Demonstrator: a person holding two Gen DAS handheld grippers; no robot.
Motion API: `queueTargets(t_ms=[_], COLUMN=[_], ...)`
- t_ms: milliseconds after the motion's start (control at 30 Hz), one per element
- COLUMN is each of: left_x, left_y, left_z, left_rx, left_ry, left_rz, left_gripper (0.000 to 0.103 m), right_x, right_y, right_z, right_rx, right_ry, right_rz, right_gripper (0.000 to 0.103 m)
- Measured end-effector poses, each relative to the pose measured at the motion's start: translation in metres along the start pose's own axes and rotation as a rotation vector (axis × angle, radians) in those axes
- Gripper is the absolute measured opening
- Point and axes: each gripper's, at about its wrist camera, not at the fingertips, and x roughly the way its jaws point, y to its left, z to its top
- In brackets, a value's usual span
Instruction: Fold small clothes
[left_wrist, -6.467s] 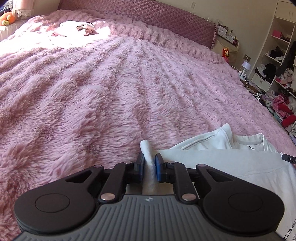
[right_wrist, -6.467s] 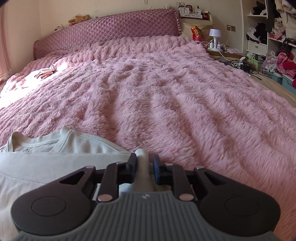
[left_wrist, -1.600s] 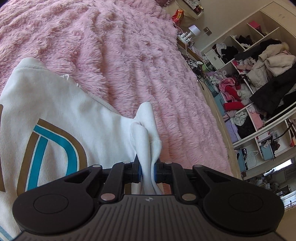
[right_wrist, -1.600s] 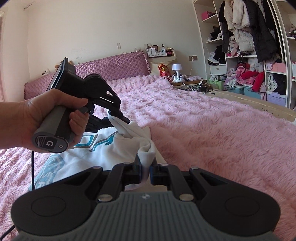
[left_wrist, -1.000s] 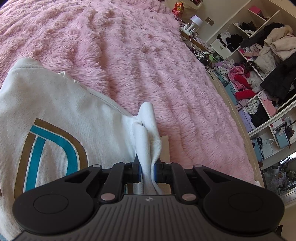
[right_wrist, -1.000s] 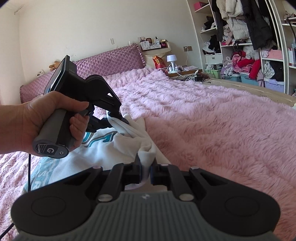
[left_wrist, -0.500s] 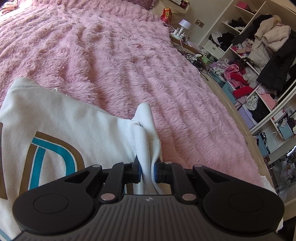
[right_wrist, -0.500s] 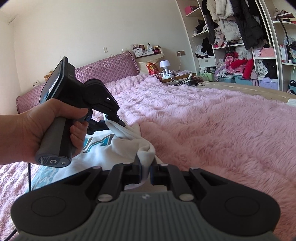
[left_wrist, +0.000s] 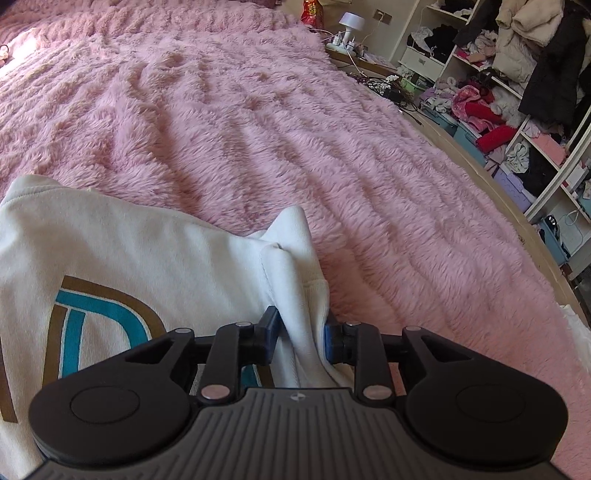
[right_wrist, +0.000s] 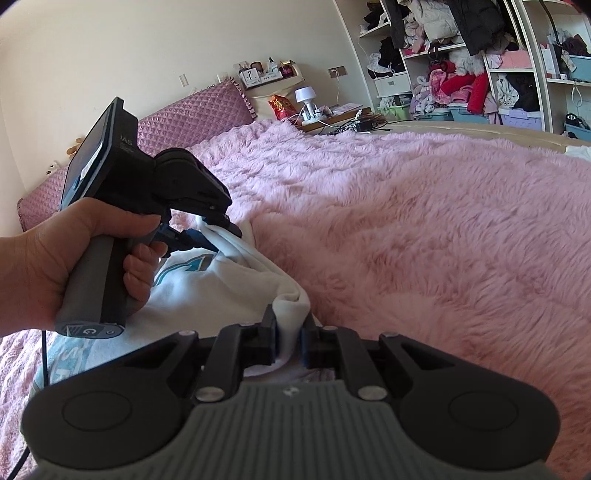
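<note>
Since earlier: shirt turned print-up; left gripper jaws opening, cloth edge between them yet unpinched. Right gripper: narrow, clamped on a bunched corner. Location: shirt on pink blanket, near its edge. Progress: probably one fold being laid; further folds remain. Appearance: white, teal-and-gold lettering, edge rumpled between the grippers.

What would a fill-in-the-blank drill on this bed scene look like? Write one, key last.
1. The white shirt lies on a fluffy ____ blanket.
2. The right tongs are shut on the ____.
3. The left tongs, jaws opening, have ____ fabric between them.
4. The shirt's print is teal and ____.

Key: pink; shirt; white; brown
</note>
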Motion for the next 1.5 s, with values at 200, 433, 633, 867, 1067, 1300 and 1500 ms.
queueTargets(t_ms=[200, 433, 633, 867, 1067, 1300, 1500], left_x=[-0.043, -0.153, -0.213, -0.208, -0.201, -0.201, -0.207], left_y=[-0.005, 0.024, 0.042, 0.032, 0.037, 0.043, 0.032], left_z=[0.004, -0.053, -0.153, -0.206, -0.212, -0.211, -0.209], left_rx=[0.088, 0.337, 0.458, 0.526, 0.471, 0.413, 0.431], left_ry=[-0.059, -0.150, -0.164, -0.184, -0.170, -0.189, -0.199], left_rz=[0.029, 0.093, 0.247, 0.324, 0.303, 0.281, 0.352], left_gripper=[0.045, 0.059, 0.059, 0.058, 0.049, 0.011, 0.009], right_x=[-0.003, -0.002, -0.001, 0.000, -0.001, -0.002, -0.013], right_y=[0.002, -0.003, -0.001, 0.004, 0.006, 0.006, 0.008], right_z=[0.001, 0.006, 0.010, 0.010, 0.012, 0.014, 0.019], right_rx=[-0.037, -0.043, -0.059, -0.099, -0.110, -0.105, -0.110], right_ry=[0.005, 0.035, 0.052, 0.064, 0.069, 0.070, 0.023], right_rz=[-0.003, 0.014, 0.015, 0.001, -0.007, -0.005, -0.001], right_gripper=[0.008, 0.009, 0.009, 0.010, 0.010, 0.010, 0.004])
